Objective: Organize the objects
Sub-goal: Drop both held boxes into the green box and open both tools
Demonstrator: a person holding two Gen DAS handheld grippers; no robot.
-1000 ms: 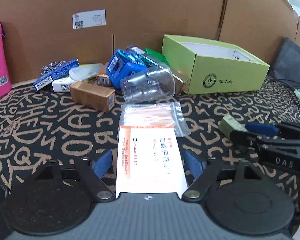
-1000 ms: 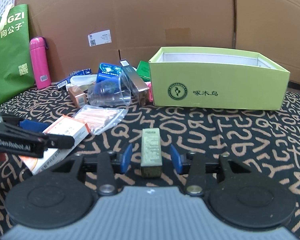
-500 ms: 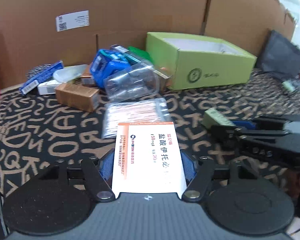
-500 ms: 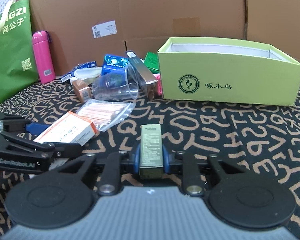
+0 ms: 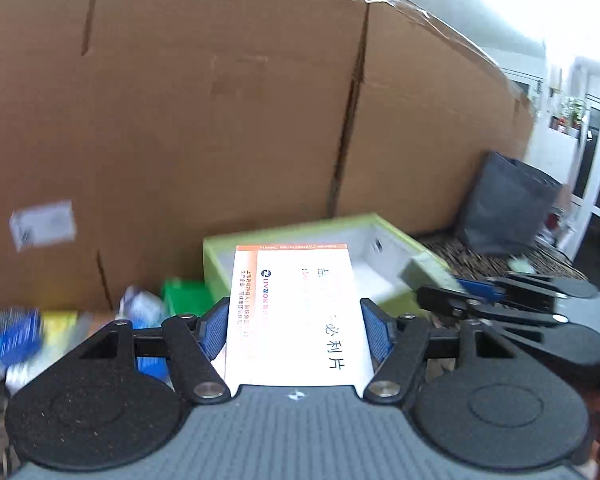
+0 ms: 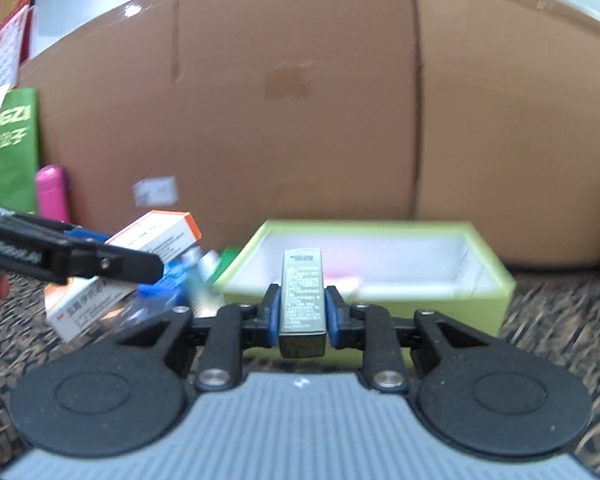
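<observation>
Left wrist view: medicine carton (image 5: 296, 312) clenched by left gripper (image 5: 294, 330), slim box (image 6: 302, 294) pinched by right gripper (image 6: 302, 314); collision risked as both are aimed at green box (image 6: 488, 280) at 12 o'clock.

Left gripper (image 5: 295, 330) clamped on white-and-orange medicine box (image 5: 294, 312), blue pads pressing both long sides, box lifted clear of surface; green open box (image 5: 216, 258) directly beyond, white interior showing; right gripper (image 5: 432, 280) at right, holding small pale-green box (image 5: 424, 273) over green box's right rim; blurred clutter of blue and green packages (image 5: 148, 304) at lower left; cardboard wall (image 5: 220, 100) behind with white label (image 5: 42, 224); dark bag (image 5: 504, 212) at far right
</observation>
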